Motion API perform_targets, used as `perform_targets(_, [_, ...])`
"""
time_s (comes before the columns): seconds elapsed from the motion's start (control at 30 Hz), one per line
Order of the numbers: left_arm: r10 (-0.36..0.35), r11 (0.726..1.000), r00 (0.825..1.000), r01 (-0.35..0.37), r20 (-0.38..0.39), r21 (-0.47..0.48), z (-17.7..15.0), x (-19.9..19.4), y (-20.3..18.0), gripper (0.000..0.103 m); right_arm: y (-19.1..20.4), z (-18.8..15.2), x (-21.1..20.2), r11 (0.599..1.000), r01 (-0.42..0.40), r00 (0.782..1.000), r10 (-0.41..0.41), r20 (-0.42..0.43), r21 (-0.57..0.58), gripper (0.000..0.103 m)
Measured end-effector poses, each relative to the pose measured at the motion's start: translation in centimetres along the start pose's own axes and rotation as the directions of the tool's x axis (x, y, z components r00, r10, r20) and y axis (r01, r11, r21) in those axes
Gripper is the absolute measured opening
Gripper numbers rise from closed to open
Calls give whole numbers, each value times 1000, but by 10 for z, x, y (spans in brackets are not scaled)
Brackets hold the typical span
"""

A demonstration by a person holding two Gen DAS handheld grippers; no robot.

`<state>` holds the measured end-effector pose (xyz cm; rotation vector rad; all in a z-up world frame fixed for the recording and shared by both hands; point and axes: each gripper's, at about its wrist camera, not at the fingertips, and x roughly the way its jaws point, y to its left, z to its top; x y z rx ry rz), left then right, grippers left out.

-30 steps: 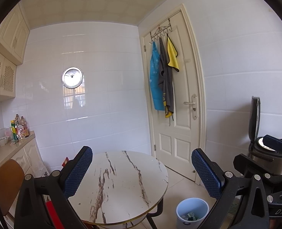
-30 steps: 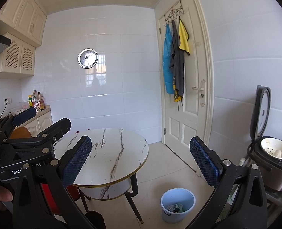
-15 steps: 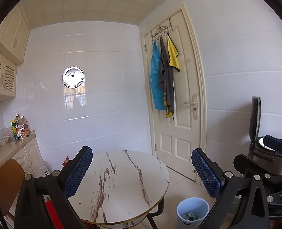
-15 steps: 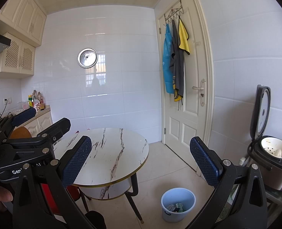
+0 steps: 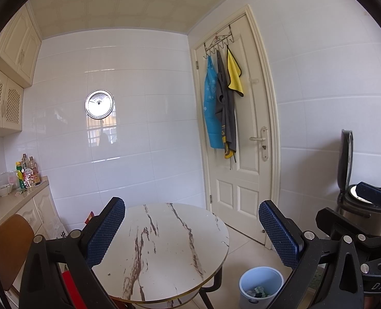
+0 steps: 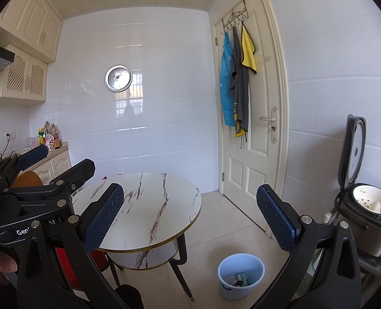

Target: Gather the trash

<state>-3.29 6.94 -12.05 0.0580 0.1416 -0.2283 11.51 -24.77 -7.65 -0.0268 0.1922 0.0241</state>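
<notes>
A light blue trash bin [image 5: 260, 284] [image 6: 240, 275] stands on the floor beside the round marble table [image 5: 164, 247] [image 6: 149, 206], with crumpled trash [image 6: 238, 279] inside it. My left gripper [image 5: 190, 234] is held above the table, open, nothing between its blue pads. My right gripper [image 6: 189, 216] is open and empty too, raised over the table's right edge. The left gripper [image 6: 35, 190] shows at the left of the right wrist view, and the right gripper [image 5: 365, 211] at the right of the left wrist view. A tiny dark speck [image 5: 109, 274] lies on the tabletop.
An open rice cooker [image 6: 368, 206] sits on a rack at the right. A white door [image 6: 252, 118] with hanging aprons is behind the bin. A counter [image 5: 7, 203] with bottles and a brown chair [image 5: 5, 247] are at the left. A red stool [image 6: 66, 260] stands under the table.
</notes>
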Motion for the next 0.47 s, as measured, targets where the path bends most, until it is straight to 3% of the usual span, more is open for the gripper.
perform_targets(0.47, [-1, 1000, 1000, 1, 0, 1, 0, 1, 1, 103, 1, -2, 1, 1000, 2, 1000, -2, -3, 2, 103])
